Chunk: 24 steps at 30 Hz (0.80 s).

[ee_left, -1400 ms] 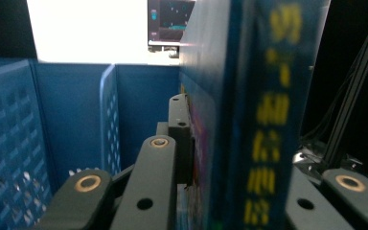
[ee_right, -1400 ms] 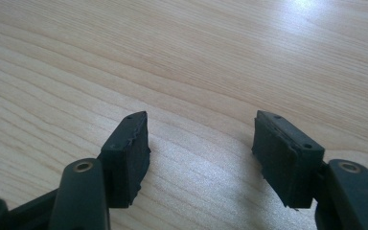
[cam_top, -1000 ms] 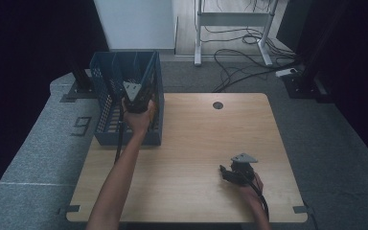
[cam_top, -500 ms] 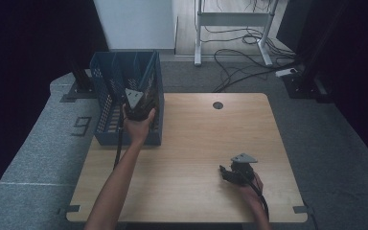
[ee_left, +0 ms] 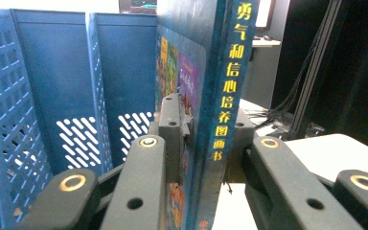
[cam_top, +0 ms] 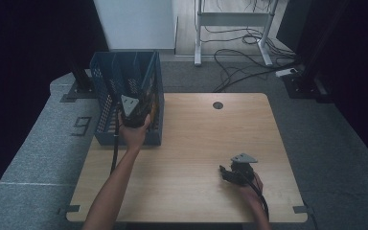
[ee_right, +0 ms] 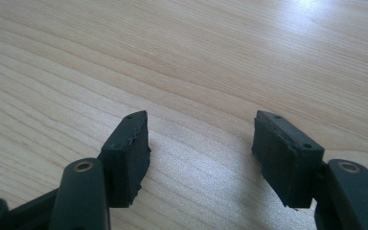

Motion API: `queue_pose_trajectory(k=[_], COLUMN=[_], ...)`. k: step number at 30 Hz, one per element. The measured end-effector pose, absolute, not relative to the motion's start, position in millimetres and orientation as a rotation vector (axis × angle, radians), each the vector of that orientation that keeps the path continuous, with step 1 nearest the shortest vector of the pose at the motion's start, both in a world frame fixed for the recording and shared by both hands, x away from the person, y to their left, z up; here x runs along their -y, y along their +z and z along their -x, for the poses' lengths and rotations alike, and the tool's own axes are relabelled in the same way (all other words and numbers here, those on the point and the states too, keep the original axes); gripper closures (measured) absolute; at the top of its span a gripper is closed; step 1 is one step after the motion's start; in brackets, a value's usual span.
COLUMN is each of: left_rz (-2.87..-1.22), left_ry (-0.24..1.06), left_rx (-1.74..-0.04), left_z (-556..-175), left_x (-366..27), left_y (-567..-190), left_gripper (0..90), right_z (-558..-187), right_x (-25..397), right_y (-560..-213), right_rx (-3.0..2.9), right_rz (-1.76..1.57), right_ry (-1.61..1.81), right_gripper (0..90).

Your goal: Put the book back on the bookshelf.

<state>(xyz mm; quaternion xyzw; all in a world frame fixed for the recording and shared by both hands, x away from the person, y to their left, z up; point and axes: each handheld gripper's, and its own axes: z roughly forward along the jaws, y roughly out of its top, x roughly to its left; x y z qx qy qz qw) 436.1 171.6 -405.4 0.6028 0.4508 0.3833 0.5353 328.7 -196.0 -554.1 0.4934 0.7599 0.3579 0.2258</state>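
Observation:
A dark blue book [ee_left: 223,81] with yellow Chinese characters down its spine stands upright between my left gripper's [ee_left: 203,122] jaws, which are shut on it. In the high view that left gripper [cam_top: 135,111] is over the right side of the blue slotted basket [cam_top: 106,88], with the book [cam_top: 149,98] partly inside. My right gripper [cam_top: 226,173] rests low on the wooden table [cam_top: 196,134] near the front right. Its jaws [ee_right: 201,143] stand open over bare wood with nothing between them.
The basket's perforated dividers [ee_left: 84,96] stand left of the book. A round cable hole [cam_top: 217,105] sits near the table's far edge. Cables and desk legs [cam_top: 235,48] lie on the floor beyond the table.
My left gripper and the book have shifted slightly nearer and lower along the basket's right side. The right gripper has stayed put.

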Motion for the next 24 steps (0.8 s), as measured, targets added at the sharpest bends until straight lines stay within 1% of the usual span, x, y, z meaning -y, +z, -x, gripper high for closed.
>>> queue_pose_trajectory(k=[6,9,11,12,13,15,17,22,24], left_rz=[-1.463,-1.475,-1.482,-1.486,-1.491,-1.496,-1.496,-1.541,-1.548], left_ry=[0.932,0.939,0.933,0.928,0.929,0.930,0.927,0.873,0.859], left_rx=[-1.053,-1.039,-1.035,-1.037,-1.040,-1.041,-1.041,-1.050,-1.049], left_z=[-439,-439,-440,-440,-440,-440,-439,-439,-439], left_x=[-160,-156,-153,-153,-153,-155,-157,-162,-164], left_y=[-405,-405,-405,-406,-406,-407,-406,-407,-408], left_gripper=[72.8,70.0,65.8,65.8,63.7,55.7,54.4,43.1,41.3], right_z=[-329,-329,-329,-329,-329,-329,-329,-329,-329], right_x=[196,196,196,196,196,196,196,196,196], right_y=[-554,-554,-554,-554,-554,-554,-554,-554,-554], right_rx=[-2.095,-2.095,-2.094,-2.094,-2.094,-2.095,-2.096,-2.096,-2.096], right_rz=[-1.361,-1.362,-1.362,-1.362,-1.362,-1.362,-1.362,-1.361,-1.361], right_ry=[0.987,0.988,0.987,0.987,0.988,0.988,0.988,0.987,0.987], right_gripper=[36.8,36.8,36.8,36.8,36.8,36.8,36.8,36.8,36.8])
